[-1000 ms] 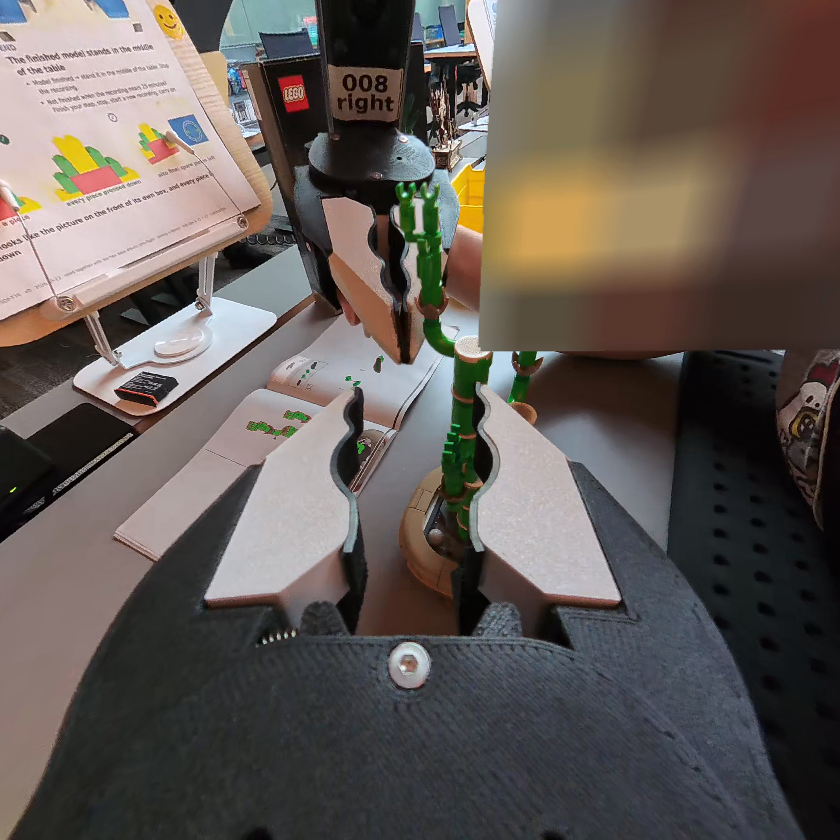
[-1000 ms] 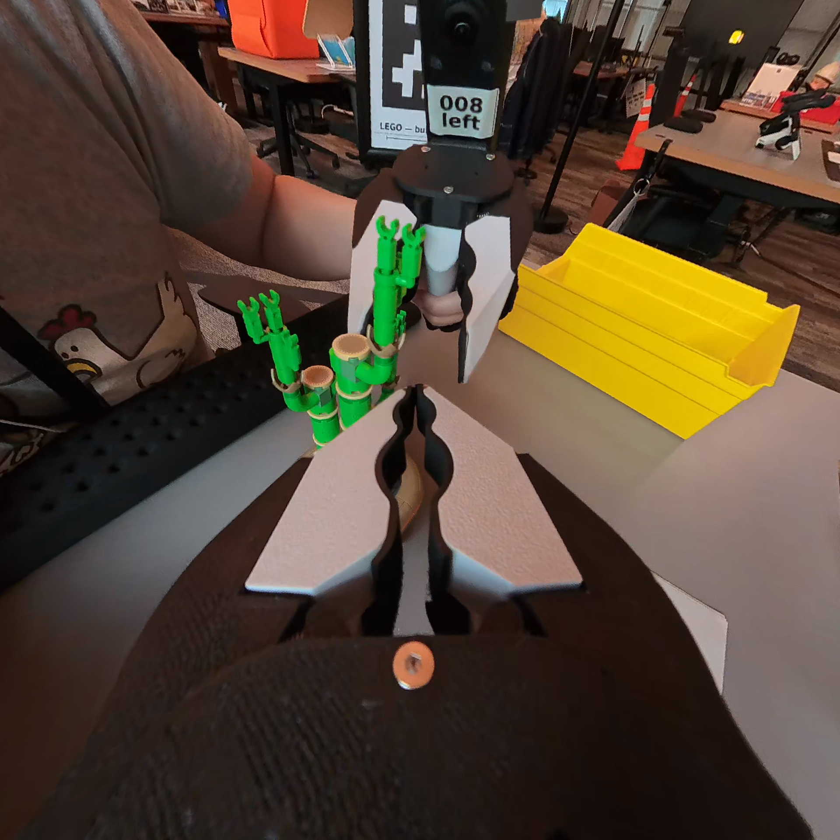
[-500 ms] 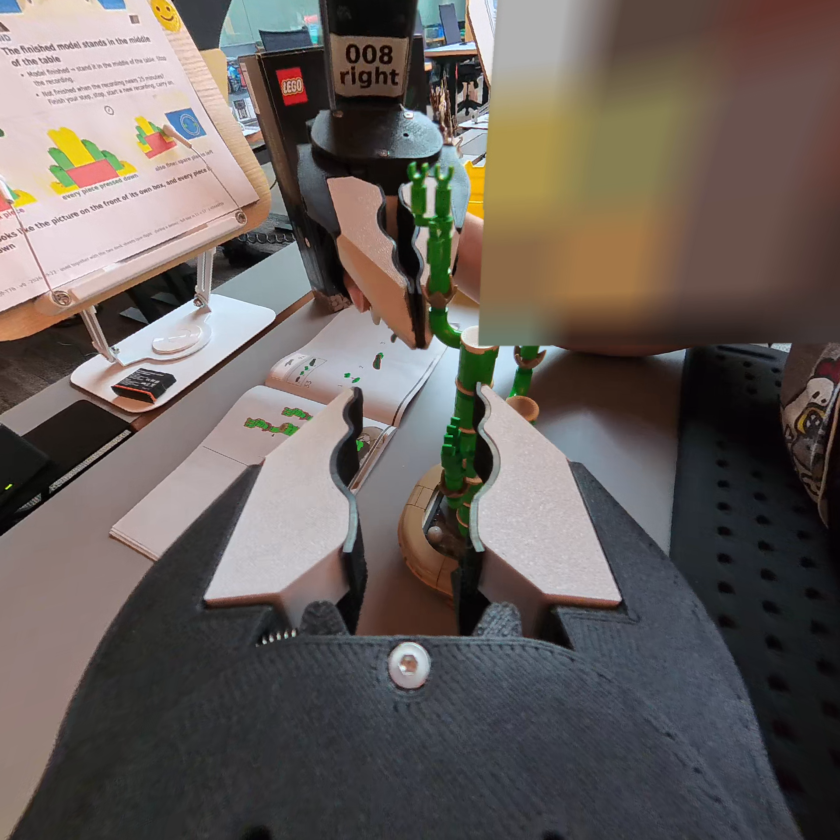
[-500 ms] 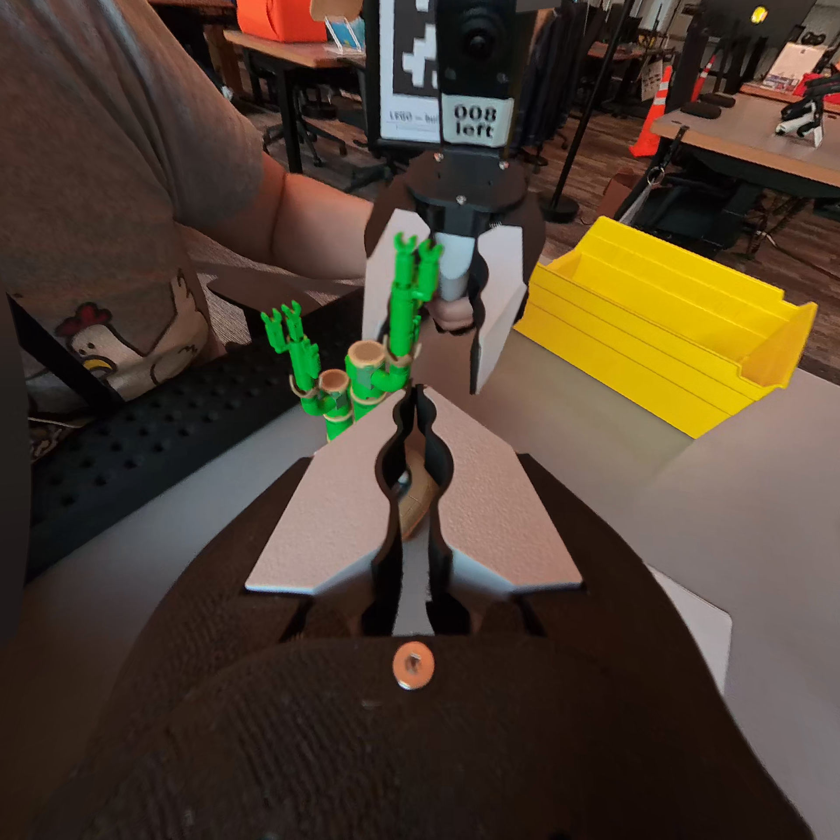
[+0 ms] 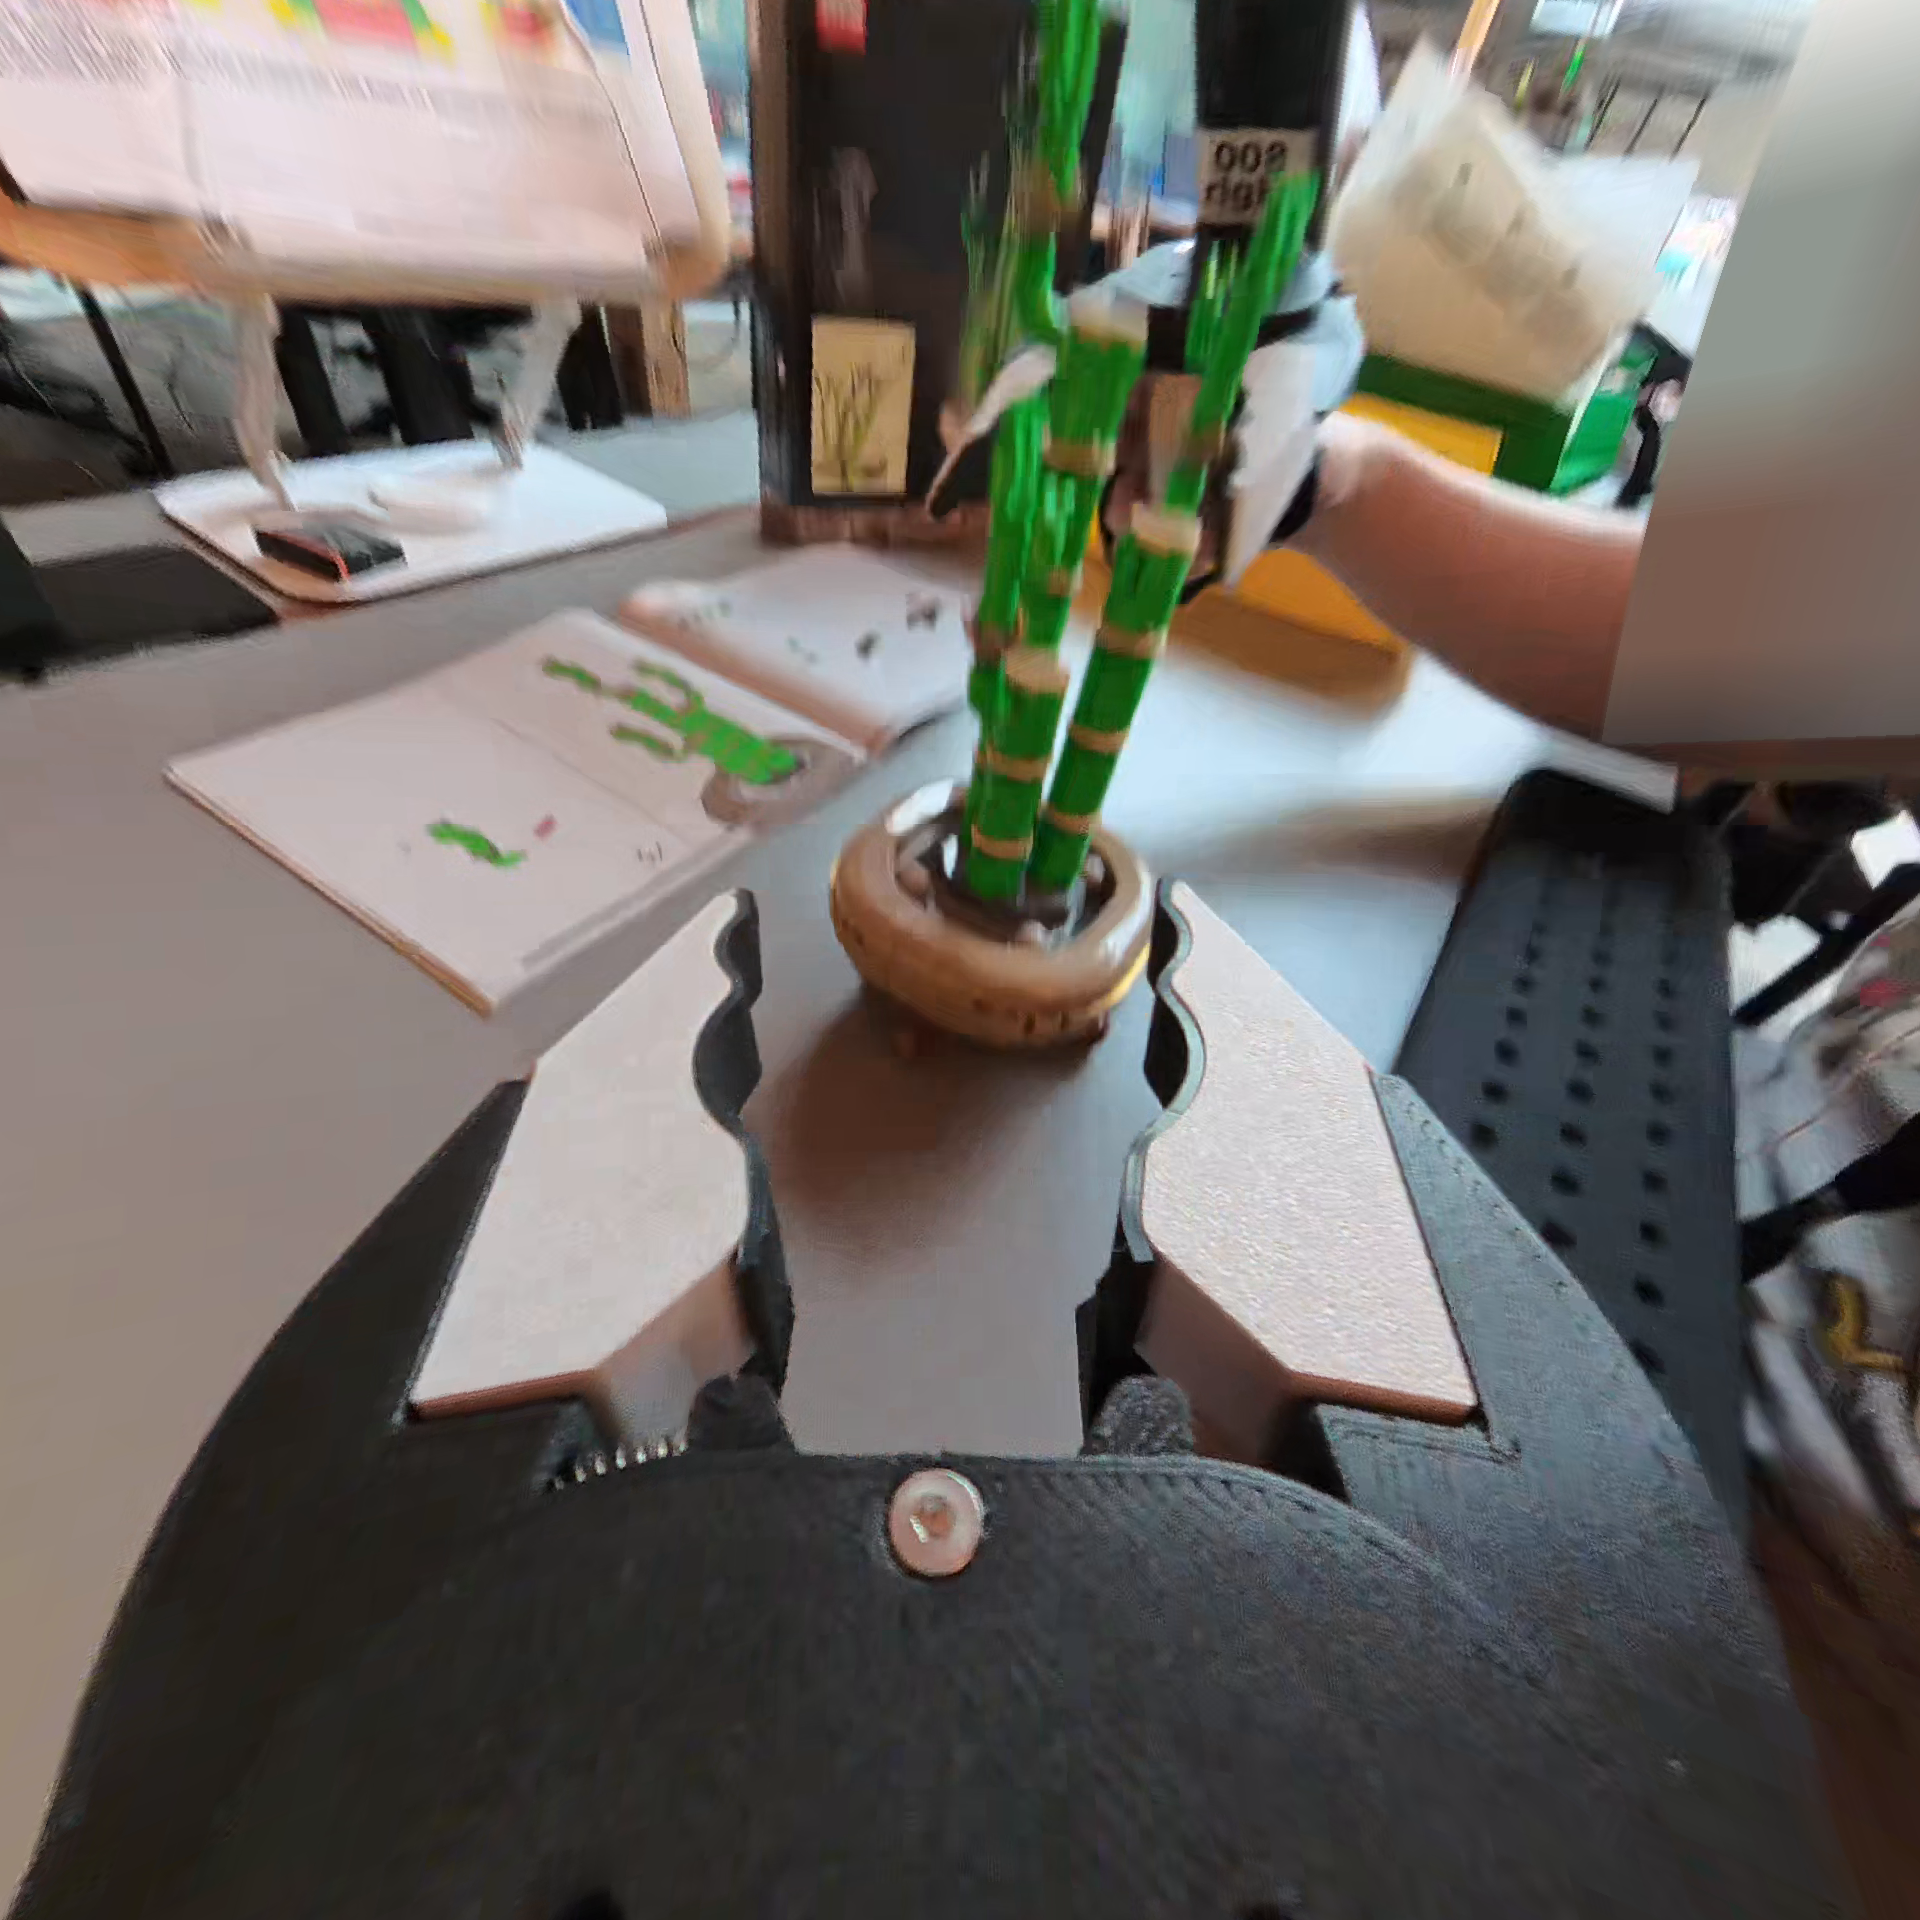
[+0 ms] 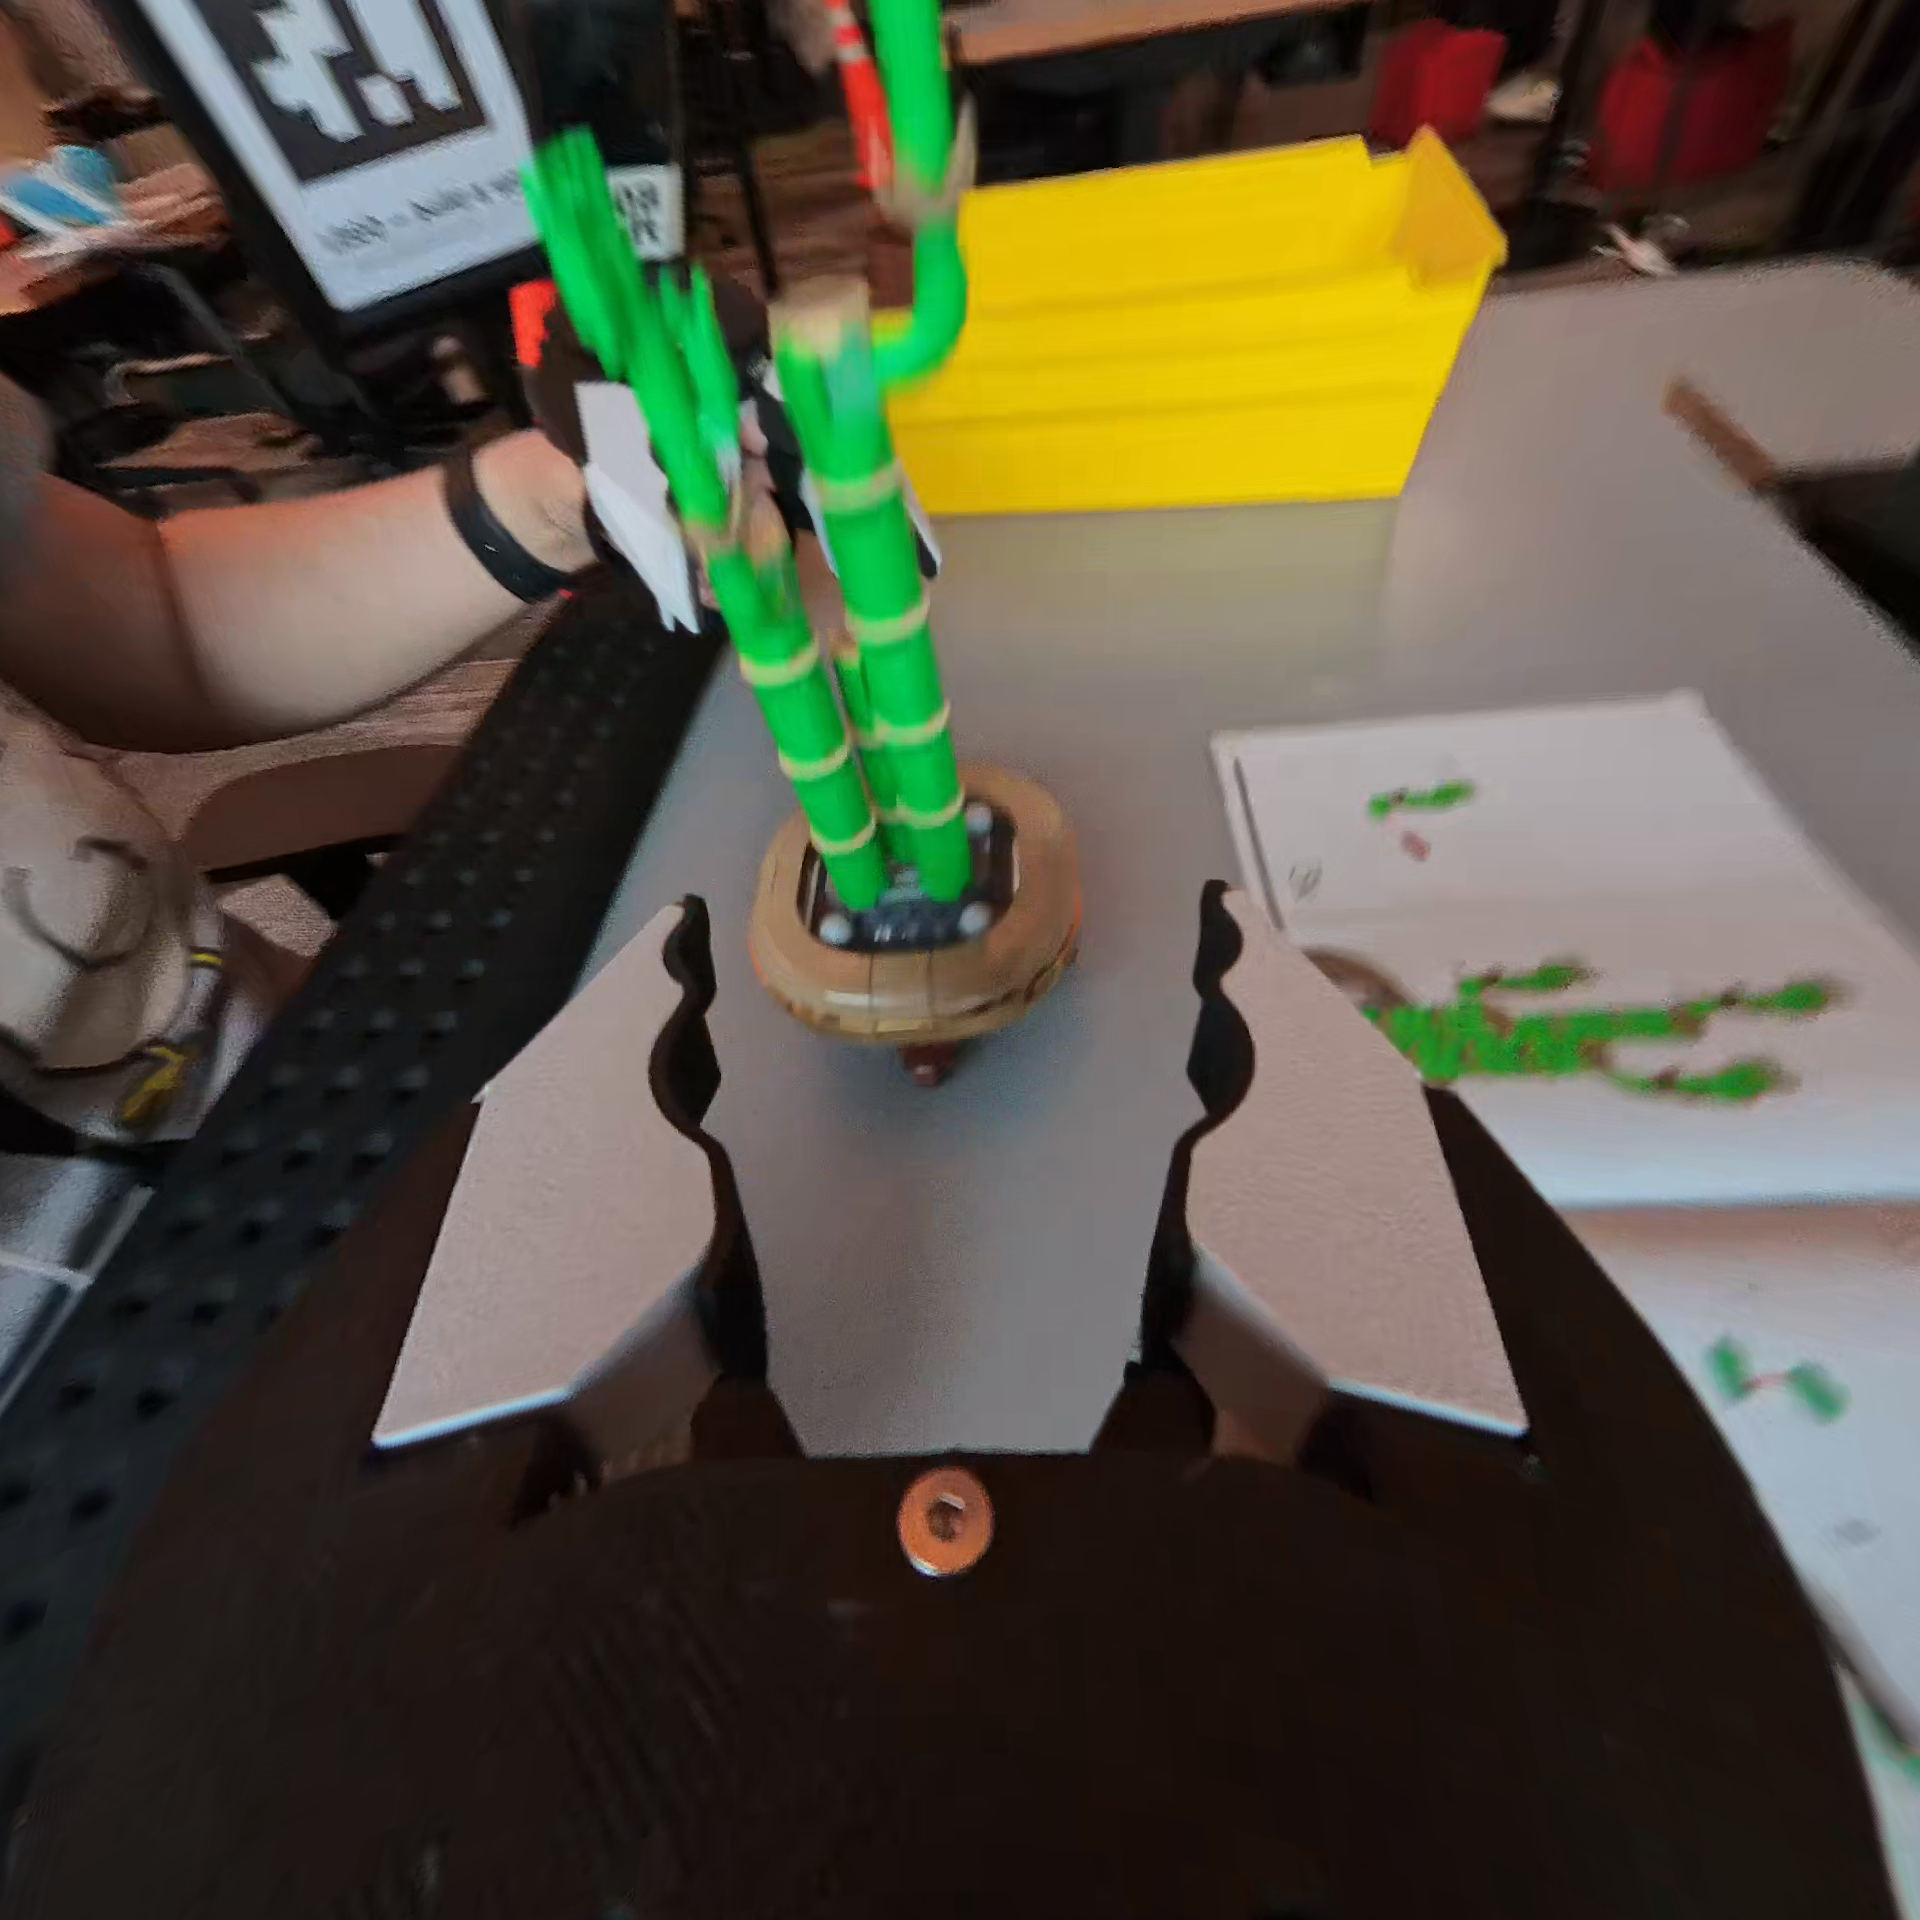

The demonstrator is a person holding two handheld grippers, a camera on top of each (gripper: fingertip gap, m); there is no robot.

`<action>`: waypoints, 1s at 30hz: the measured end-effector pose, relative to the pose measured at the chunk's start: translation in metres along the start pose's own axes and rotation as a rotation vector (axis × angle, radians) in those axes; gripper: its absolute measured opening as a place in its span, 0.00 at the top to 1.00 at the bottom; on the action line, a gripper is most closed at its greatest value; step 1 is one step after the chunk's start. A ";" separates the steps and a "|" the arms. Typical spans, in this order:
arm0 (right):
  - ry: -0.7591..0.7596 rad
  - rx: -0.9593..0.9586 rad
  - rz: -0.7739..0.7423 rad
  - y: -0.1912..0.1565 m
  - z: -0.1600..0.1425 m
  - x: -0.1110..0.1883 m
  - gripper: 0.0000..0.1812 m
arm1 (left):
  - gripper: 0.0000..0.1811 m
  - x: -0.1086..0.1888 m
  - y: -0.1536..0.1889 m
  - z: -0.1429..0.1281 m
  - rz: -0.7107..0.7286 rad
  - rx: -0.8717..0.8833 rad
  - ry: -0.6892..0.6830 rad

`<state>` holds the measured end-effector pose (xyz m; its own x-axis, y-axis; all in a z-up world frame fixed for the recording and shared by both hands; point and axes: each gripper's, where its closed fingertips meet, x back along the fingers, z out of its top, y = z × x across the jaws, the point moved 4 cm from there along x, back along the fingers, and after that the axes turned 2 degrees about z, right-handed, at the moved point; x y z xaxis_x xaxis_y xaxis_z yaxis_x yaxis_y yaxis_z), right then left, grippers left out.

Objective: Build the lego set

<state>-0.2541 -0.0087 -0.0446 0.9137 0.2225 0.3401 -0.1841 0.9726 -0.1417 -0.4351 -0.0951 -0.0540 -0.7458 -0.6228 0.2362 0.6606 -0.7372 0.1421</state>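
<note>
The lego bamboo model stands on the table: green stalks [image 5: 1039, 644] with tan rings rise from a round tan pot [image 5: 987, 987]. My left gripper [image 5: 954, 902] is open and empty, its fingertips either side of the pot's near rim, apart from it. In the right wrist view the stalks [image 6: 883, 644] and pot [image 6: 914, 987] sit just beyond my right gripper [image 6: 951, 906], also open and empty. Each gripper shows blurred behind the stalks in the other's view: the right one [image 5: 1262, 447], the left one [image 6: 639, 520]. Both views are motion-blurred.
An open instruction booklet [image 5: 582, 769] lies left of the pot; it also shows in the right wrist view [image 6: 1558, 935]. A yellow bin [image 6: 1195, 343] stands at the back. A black perforated mat [image 5: 1579, 1039] runs along the person's side. A black box [image 5: 862, 260] and a document stand [image 5: 343, 135] are behind. To reach the round tan pot [image 5: 987, 987] in a straight line is about 7 cm for my left fingers, about 12 cm for my right.
Both grippers have opened wide and pulled back and lower, away from the stalks. The right one was shut by the top branch; the left one was among the stalks. The model stands alone.
</note>
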 end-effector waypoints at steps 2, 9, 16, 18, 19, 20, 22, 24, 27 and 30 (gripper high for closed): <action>0.021 -0.010 -0.087 -0.014 -0.026 -0.016 0.48 | 0.58 -0.011 0.001 -0.024 -0.015 -0.005 -0.090; -0.203 0.086 -0.267 -0.022 -0.056 -0.053 0.53 | 0.57 -0.044 0.003 -0.040 -0.131 -0.004 -0.201; -0.190 0.039 -0.273 -0.021 -0.055 -0.066 0.56 | 0.63 -0.047 0.001 -0.038 -0.102 -0.086 -0.199; -0.188 0.042 -0.269 -0.020 -0.051 -0.075 0.56 | 0.63 -0.041 -0.003 -0.038 -0.076 -0.080 -0.205; -0.189 0.048 -0.264 -0.019 -0.049 -0.081 0.56 | 0.63 -0.036 -0.006 -0.039 -0.061 -0.078 -0.206; -0.188 0.051 -0.259 -0.018 -0.046 -0.088 0.56 | 0.63 -0.031 -0.009 -0.040 -0.043 -0.075 -0.206; -0.181 0.055 -0.241 -0.015 -0.040 -0.104 0.56 | 0.62 -0.017 -0.016 -0.041 -0.004 -0.068 -0.211; -0.173 0.061 -0.222 -0.013 -0.034 -0.120 0.56 | 0.63 -0.003 -0.024 -0.042 0.031 -0.053 -0.219; -0.160 0.067 -0.203 -0.009 -0.026 -0.144 0.56 | 0.66 0.017 -0.038 -0.043 0.087 -0.010 -0.244; -0.138 0.053 -0.192 -0.007 -0.019 -0.162 0.56 | 0.67 0.031 -0.051 -0.041 0.155 -0.020 -0.268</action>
<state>-0.3935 -0.0527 -0.1165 0.8763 0.0364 0.4804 -0.0339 0.9993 -0.0139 -0.4952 -0.0871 -0.0932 -0.5855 -0.6387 0.4992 0.7610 -0.6454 0.0667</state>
